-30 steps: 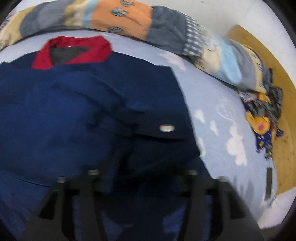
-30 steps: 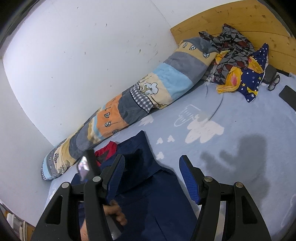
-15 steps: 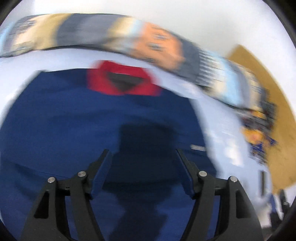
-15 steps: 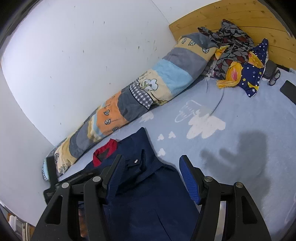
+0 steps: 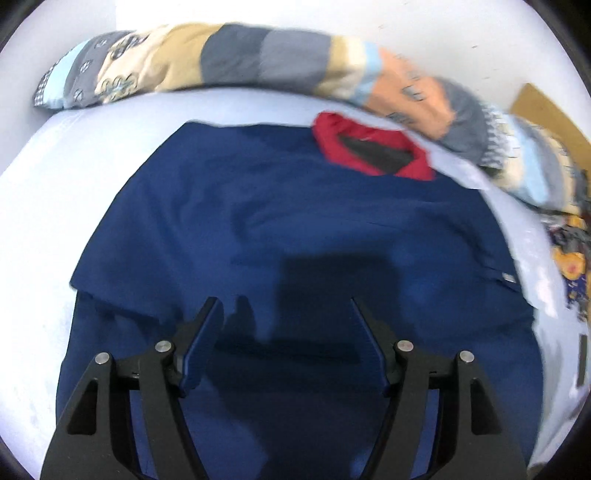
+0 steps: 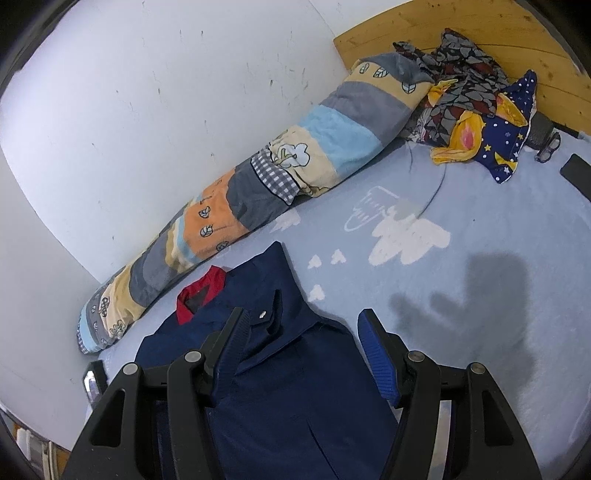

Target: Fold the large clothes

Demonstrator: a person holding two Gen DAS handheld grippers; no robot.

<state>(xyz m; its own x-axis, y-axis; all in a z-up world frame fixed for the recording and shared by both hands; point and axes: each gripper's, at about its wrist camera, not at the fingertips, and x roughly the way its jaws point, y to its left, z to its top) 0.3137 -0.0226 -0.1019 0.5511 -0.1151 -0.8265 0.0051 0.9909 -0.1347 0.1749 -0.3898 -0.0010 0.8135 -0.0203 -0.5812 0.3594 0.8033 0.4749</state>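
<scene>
Navy jacket [image 6: 295, 387]: matt woven cloth, red collar [image 6: 201, 293], shiny metal snap [image 6: 263, 314]. Bedsheet [image 6: 480, 229]: soft matt fabric. Bolster [image 6: 258, 192] at 10 o'clock: plush fleece. Headboard [image 6: 461, 26]: smooth wood. Gripper fingers [image 6: 373, 347]: ribbed blue pads, matt black plastic.

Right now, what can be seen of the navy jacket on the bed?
The navy jacket lies spread on the light blue sheet, beside the long patchwork pillow. It looks like thick woven cloth, dark blue, with a red collar lining showing at the neck and a flap with a silver snap. One side appears folded over the body, leaving creases. Both grippers hover above it with jaws open; neither pad visibly presses on it.
</scene>
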